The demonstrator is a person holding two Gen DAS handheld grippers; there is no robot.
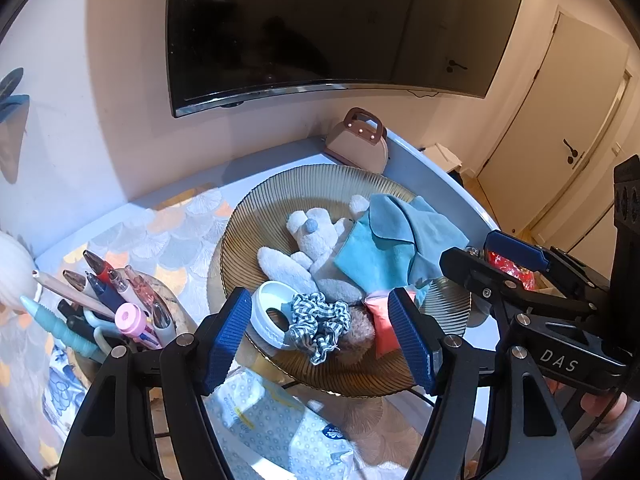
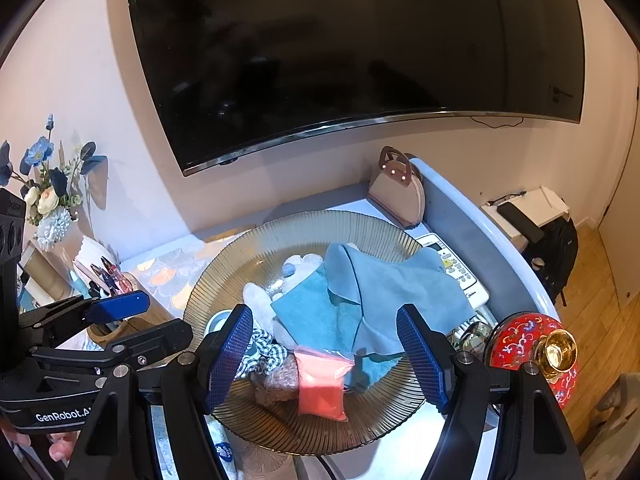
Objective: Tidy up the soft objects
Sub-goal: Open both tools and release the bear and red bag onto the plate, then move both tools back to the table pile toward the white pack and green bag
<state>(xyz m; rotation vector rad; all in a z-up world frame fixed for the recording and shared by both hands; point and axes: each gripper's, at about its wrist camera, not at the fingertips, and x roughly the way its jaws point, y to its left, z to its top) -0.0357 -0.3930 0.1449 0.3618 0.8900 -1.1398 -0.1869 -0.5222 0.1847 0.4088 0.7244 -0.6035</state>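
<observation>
Left wrist: plush toy, scrunchie, possibly pouch on plate.

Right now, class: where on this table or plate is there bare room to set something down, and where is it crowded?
Free: the plate's near rim in front of the pink packet, its far ribbed rim, and the patterned mat between pen holder and plate. Crowded: the plate's middle, where plush toy, blue cloths and scrunchie overlap.

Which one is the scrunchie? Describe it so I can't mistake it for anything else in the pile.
Find the big ribbed amber glass plate below the wall TV. The scrunchie sits at its near edge, between a white ring-shaped lid and a pink pouch. It alone is ruffled dark-and-white gingham.
</observation>
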